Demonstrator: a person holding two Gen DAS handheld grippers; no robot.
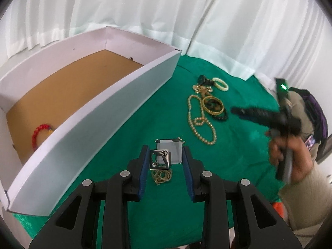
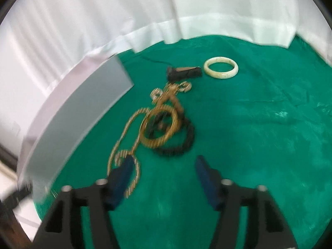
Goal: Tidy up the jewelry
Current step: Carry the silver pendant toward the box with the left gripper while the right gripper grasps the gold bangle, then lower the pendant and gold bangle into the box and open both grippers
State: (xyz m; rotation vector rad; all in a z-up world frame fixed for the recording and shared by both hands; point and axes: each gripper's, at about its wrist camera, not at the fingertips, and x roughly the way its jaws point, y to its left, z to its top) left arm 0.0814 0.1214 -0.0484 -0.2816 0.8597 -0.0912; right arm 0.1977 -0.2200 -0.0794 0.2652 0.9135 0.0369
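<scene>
Green cloth [image 1: 124, 124] | pendant [image 1: 160, 158] between left jaws, touching one

1. Take the box [image 1: 116, 108] as your landmark: it sits on the cloth [image 1: 238, 145] at the left of your left wrist view.
2. Inside the box, a bead bracelet [image 1: 39, 134] lies on the floor against the near wall.
3. Right of the box, well apart from it, the jewelry pile rests on the cloth: a pearl necklace [image 1: 204, 124] nearest the box, a bangle [image 1: 213, 104] just beside it and overlapping a beaded loop [image 1: 222, 117].
4. Behind the pile, farther from you than the box's right corner, lies a plain ring bangle [image 2: 221, 70].
5. Before the box's long wall, a square pendant [image 1: 159, 158] and its chain [image 1: 162, 176] sit between your left gripper's [image 1: 166, 157] fingers.
</scene>
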